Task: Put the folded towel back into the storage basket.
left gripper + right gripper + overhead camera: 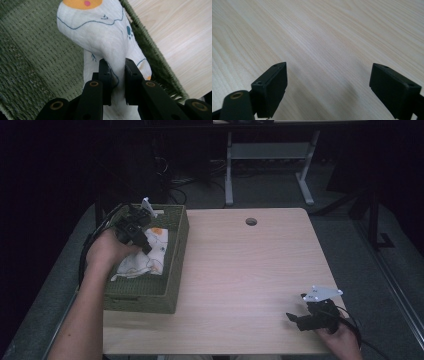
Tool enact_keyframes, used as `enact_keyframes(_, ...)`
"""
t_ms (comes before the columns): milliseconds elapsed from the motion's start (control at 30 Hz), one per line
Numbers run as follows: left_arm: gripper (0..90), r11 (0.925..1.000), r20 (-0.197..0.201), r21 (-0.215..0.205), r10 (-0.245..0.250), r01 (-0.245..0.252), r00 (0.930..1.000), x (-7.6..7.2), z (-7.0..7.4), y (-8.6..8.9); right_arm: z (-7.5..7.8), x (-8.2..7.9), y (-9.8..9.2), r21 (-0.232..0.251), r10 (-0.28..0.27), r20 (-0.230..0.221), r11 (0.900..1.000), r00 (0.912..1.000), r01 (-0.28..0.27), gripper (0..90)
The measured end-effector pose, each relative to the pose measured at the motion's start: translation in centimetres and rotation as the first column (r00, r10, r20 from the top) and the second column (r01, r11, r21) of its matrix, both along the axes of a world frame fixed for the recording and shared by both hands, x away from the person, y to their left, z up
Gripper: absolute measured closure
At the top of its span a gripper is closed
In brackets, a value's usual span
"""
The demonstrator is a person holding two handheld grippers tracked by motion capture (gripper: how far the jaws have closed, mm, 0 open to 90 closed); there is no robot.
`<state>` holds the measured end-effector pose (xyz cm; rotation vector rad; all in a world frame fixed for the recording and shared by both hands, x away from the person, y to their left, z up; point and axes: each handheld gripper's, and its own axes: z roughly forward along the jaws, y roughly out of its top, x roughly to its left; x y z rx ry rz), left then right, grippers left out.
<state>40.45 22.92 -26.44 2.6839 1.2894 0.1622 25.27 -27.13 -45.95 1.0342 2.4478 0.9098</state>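
A white cloth (147, 255) printed with orange patches and blue lines lies inside a green woven basket (177, 245) on the table's left side. My left gripper (146, 246) reaches into the basket and is shut on a raised fold of that cloth (100, 32); the fabric is pinched between its two black pads (131, 75). My right gripper (295, 319) rests near the table's front right corner, jaws wide apart over bare wood, with nothing between its fingers (274, 85).
The light wooden table (250, 270) has a round cable hole (251, 221) near its far edge. Beyond it stand the grey legs of another table (229, 170) on dark floor. The basket's woven bottom (37, 62) spreads to the left of the cloth.
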Motion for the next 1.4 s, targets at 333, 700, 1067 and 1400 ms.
enact_keyframes(333, 78.9, 0.9999, -0.017, -0.008, -0.008, 0.008, 0.9998, 0.5, -1.3, 0.9, -0.2, 0.1, -0.2, -0.003, -0.001, -0.001, 1.0, 1.0, 0.001, 14.6)
enact_keyframes(700, 78.8, 0.9996, -0.031, -0.022, -0.02, 0.019, 0.9993, 1.3, -3.1, 2.3, -0.3, 0.3, -0.2, -0.006, 0.001, -0.002, 1.0, 1.0, -0.001, 14.5)
enact_keyframes(1067, 78.5, 0.998, -0.039, -0.005, -0.063, 0.063, 0.9972, 2.2, -4.8, 2.3, -0.2, 0.4, -0.4, 0.002, -0.015, -0.01, 1.0, 0.9998, 0.015, 14.5)
enact_keyframes(1400, 78.5, 0.999, -0.076, 0.006, -0.044, 0.045, 0.9962, 2.9, -6.4, 3.2, -0.3, 0.7, -0.4, -0.006, -0.012, -0.01, 1.0, 0.9999, 0.012, 14.5)
